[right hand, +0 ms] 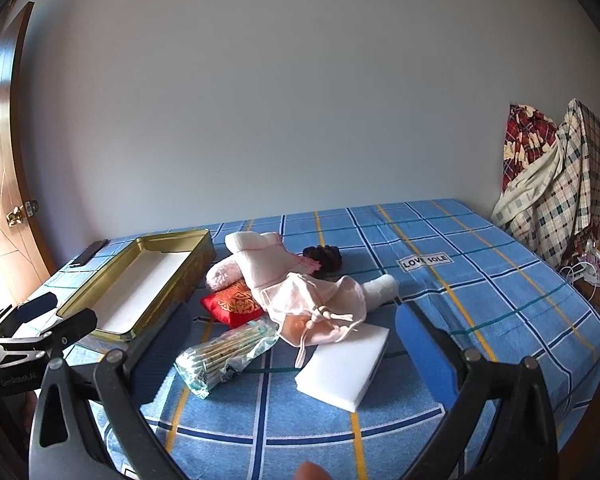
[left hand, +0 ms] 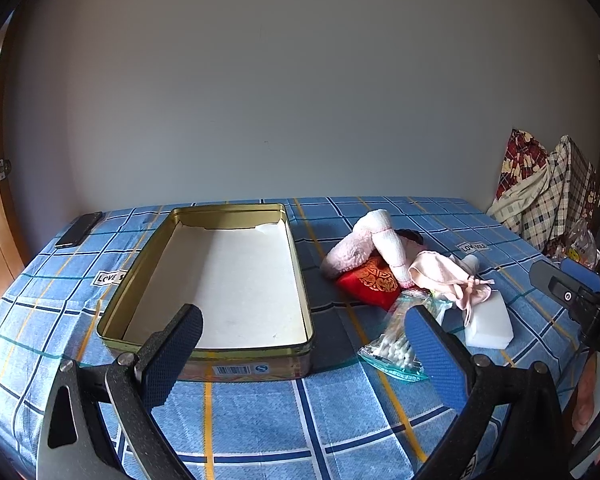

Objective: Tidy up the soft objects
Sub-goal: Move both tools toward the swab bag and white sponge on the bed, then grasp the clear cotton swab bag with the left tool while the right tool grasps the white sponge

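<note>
An empty gold tin box [left hand: 236, 272] [right hand: 148, 276] with a white lining sits on the blue plaid bedsheet. Right of it lies a heap: a rolled white towel [left hand: 388, 244] [right hand: 256, 260], a fluffy pink roll [left hand: 348, 252] [right hand: 222, 274], a red embroidered pouch [left hand: 374, 282] [right hand: 236, 302], a pink drawstring bag [left hand: 448, 276] [right hand: 320, 300], a bag of cotton swabs [left hand: 396, 348] [right hand: 224, 352], a white foam block [left hand: 490, 322] [right hand: 346, 372] and a dark scrunchie [right hand: 324, 258]. My left gripper [left hand: 304, 354] is open, above the tin's near edge. My right gripper [right hand: 276, 364] is open, near the swabs and foam.
A black phone [left hand: 78, 230] [right hand: 92, 252] lies at the bed's far left corner. Checked bedding and clothes [left hand: 540, 196] [right hand: 556, 188] are piled at the far right against the wall. A wooden door [right hand: 4, 184] stands at the left. The right gripper [left hand: 580, 292] shows at the left view's edge.
</note>
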{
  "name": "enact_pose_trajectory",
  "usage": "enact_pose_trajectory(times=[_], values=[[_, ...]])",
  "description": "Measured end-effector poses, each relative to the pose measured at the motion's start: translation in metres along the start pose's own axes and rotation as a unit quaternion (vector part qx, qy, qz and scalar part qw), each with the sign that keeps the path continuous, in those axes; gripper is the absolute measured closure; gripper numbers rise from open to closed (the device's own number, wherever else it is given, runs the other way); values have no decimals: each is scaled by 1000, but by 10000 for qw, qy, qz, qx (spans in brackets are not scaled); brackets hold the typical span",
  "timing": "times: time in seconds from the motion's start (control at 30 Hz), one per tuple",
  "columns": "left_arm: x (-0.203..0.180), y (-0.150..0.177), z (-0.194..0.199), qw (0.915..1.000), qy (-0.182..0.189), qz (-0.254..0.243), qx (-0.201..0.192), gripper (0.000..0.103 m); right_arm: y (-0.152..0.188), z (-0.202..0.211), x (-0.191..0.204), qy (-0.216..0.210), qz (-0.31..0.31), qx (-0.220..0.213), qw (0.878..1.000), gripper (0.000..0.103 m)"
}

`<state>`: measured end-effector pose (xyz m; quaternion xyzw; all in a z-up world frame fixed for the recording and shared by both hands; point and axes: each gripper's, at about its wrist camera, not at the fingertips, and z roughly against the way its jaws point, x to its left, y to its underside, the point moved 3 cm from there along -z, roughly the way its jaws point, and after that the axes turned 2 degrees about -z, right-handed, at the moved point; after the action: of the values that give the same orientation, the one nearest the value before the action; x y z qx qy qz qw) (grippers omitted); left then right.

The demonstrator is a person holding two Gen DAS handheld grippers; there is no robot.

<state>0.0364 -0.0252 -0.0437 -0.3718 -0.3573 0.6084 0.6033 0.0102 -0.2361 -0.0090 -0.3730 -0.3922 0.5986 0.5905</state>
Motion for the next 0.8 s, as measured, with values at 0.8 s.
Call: enact_pose_trajectory(times=[0.8], values=[[-46, 14, -26, 9969, 475, -546, 296, 1, 35, -17, -47, 432, -244, 495, 9975, 0]])
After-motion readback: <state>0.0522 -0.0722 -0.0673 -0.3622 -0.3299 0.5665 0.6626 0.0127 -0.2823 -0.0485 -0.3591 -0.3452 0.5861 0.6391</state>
